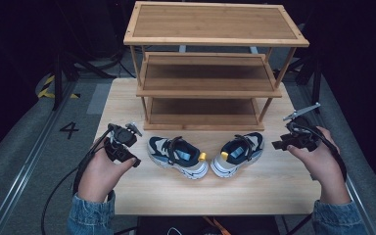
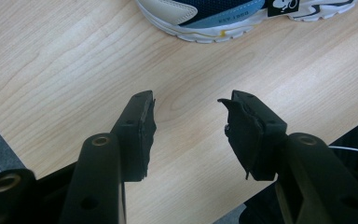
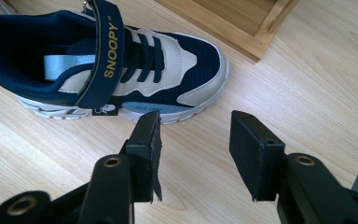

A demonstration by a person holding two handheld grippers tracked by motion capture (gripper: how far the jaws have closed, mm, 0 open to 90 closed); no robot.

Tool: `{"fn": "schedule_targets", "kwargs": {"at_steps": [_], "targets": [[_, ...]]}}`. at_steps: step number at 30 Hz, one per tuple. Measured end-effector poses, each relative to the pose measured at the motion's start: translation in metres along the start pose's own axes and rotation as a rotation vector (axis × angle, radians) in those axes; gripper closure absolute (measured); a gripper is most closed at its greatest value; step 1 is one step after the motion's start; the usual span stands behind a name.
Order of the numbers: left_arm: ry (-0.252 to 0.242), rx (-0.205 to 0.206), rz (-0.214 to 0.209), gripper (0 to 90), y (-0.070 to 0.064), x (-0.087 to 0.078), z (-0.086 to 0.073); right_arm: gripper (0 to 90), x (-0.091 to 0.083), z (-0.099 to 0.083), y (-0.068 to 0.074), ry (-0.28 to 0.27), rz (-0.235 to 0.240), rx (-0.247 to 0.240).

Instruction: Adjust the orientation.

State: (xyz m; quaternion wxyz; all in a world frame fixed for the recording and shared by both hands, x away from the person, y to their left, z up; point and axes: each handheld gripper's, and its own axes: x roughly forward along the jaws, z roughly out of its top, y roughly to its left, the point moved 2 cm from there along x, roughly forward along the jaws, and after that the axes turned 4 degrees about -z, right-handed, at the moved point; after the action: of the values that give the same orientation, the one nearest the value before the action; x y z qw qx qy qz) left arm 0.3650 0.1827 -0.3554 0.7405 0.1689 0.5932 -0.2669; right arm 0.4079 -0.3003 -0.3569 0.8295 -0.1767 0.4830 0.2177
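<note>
Both hands low over the surface (image 1: 254, 188), left gripper (image 1: 122, 142) left of the left shoe (image 1: 177, 155), right gripper (image 1: 293, 139) right of the right shoe (image 1: 238, 153). Shoes sit side by side in front of the wooden rack (image 1: 210, 63). Right gripper view shows SNOOPY strap (image 3: 103, 51). Both sets of fingers spread, holding nothing, close to the shoes.

Denim sleeves, black cabled tongs (image 2: 191, 121)
</note>
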Motion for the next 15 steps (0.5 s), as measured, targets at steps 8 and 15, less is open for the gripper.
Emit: {"fn": "schedule_targets", "kwargs": {"at_steps": [8, 15], "targets": [[-0.012, 0.005, 0.000, 48.2, -0.003, -0.001, 0.002, 55.8, 0.002, 0.003, 0.008, -0.018, 0.045, -0.024], [-0.022, 0.015, -0.015, 50.1, -0.005, 0.000, 0.003, 55.9, -0.002, 0.010, 0.020, -0.046, 0.061, -0.058]]}}
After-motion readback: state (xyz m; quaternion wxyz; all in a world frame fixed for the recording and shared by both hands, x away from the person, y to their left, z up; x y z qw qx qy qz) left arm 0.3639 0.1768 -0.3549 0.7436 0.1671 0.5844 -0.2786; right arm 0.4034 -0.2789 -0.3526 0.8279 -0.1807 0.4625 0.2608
